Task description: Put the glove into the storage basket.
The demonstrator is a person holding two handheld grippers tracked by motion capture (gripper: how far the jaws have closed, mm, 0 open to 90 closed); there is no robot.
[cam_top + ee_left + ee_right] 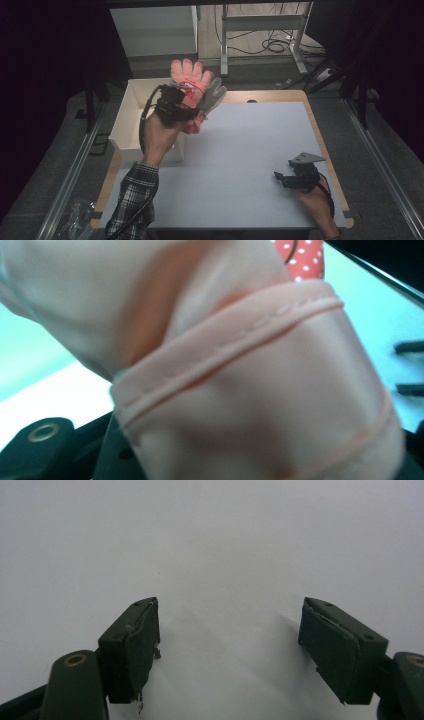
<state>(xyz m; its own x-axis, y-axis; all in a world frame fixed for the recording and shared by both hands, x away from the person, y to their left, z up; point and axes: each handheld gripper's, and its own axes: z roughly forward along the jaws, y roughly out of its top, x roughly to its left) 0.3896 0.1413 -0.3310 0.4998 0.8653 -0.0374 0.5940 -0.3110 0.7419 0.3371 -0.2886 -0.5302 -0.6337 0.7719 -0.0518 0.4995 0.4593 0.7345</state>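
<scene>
Left gripper [187, 107] clamps pink glove [190, 80] — fingers up, seemingly upright; right gripper [227, 640] spread wide — nothing held.

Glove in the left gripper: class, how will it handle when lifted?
The glove is probably floppy: soft stitched fabric folds at the cuff. Likely light, since the left gripper holds it aloft. Its dotted palm may grip rather than slip.

— Any readable text, labels, brands or numbers?
— None. Only white dots on the red patch of the glove [301, 260], not letters.
— On the white bin [131, 117] or the table [250, 160]?
— Nothing legible there either.
</scene>
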